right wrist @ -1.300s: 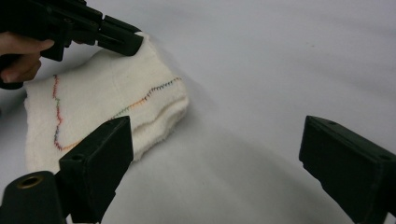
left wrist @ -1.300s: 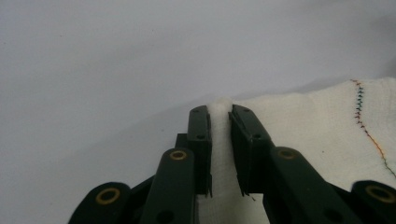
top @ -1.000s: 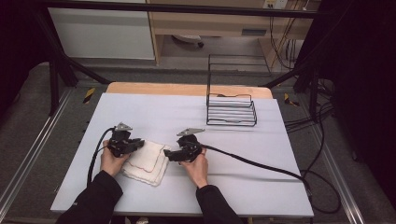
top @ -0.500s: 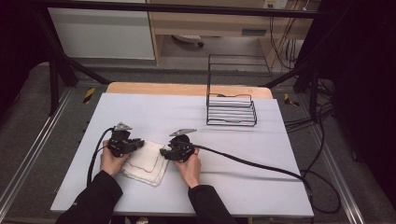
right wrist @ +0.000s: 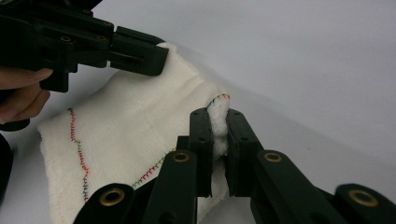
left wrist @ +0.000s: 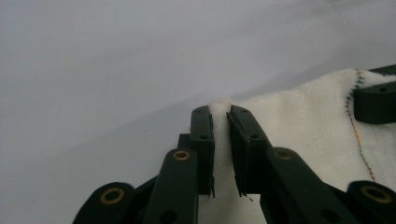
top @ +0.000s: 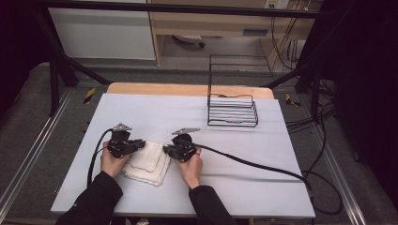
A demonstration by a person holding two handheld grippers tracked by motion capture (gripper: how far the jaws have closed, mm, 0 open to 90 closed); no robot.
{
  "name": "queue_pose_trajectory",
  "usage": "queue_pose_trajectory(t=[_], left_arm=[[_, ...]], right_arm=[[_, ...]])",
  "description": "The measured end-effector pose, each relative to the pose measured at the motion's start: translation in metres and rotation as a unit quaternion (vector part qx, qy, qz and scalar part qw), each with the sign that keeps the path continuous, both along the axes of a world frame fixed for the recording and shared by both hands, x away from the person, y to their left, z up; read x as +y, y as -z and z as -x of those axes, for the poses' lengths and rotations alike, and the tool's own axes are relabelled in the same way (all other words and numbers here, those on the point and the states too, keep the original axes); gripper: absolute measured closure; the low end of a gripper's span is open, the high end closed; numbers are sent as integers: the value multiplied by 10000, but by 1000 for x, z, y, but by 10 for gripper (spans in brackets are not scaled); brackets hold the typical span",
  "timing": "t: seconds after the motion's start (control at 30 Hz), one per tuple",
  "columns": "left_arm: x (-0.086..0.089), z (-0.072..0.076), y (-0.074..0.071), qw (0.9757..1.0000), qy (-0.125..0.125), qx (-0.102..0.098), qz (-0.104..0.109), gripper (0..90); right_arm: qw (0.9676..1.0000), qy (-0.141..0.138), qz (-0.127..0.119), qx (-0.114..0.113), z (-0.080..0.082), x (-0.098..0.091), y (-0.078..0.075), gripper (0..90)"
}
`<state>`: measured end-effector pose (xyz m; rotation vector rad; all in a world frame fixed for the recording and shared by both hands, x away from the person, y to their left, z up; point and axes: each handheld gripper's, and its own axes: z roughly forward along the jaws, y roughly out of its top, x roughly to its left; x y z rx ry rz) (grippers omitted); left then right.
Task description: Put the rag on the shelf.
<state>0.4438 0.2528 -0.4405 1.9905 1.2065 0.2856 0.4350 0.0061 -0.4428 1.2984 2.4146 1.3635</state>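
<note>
Both grippers had pinched the cloth (top: 146, 162): the left gripper (left wrist: 220, 122) and right gripper (right wrist: 217, 125) each held a corner fold between nearly closed fingers. Grasping looked done; lifting or unfolding seemingly remained.

The counter (top: 141, 112) is evenly lit from above and casts soft shadows; its surroundings are dim, and both close views look slightly soft.

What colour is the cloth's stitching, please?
Multicoloured stitching on the white cloth, clearest in the right gripper view.
</note>
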Motion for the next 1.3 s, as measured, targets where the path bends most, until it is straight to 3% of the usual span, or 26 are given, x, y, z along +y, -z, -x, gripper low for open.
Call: queue_pose_trajectory(t=[0.07, 0.13, 0.33, 0.47, 0.67, 0.73, 0.9, 1.03, 1.07, 1.2, 1.3], left_arm=[[-2, 1, -1, 9999, 45, 11, 119, 791], [-5, 2, -2, 9999, 63, -21, 104, 784], [-7, -6, 5, 9999, -11, 104, 63, 725], [-5, -8, 7, 9999, 14, 88, 63, 665], [-5, -9, 9, 9998, 154, 101, 71, 686], [-5, -9, 10, 9997, 155, 148, 106, 690], [-8, -8, 8, 9998, 168, 127, 35, 753], [-7, -6, 7, 9998, 169, 83, 27, 798], [-7, -5, 6, 9999, 150, 58, 36, 802], [-4, -1, -1, 9997, 123, -117, 148, 807], [1, 5, -11, 9986, 109, -411, 325, 809]], right_arm=[[9999, 34, 85, -50, 0, -2, -5, 830], [9998, 51, 184, -51, -1, -4, -7, 829], [9991, 51, 430, 15, -8, -3, 5, 805], [9986, 152, 436, -263, -11, -5, 6, 626], [9987, 127, 481, -140, -14, -3, 13, 585], [9987, 120, 471, -177, -13, -4, 13, 586], [9995, 81, 288, -92, -8, -1, 15, 768], [9996, 102, 248, -101, -7, -1, 13, 816], [9995, 109, 244, -191, -5, -1, 12, 823], [9993, 107, 150, -312, -2, -2, 6, 827], [9987, 68, -49, -502, 5, -5, -7, 828]])
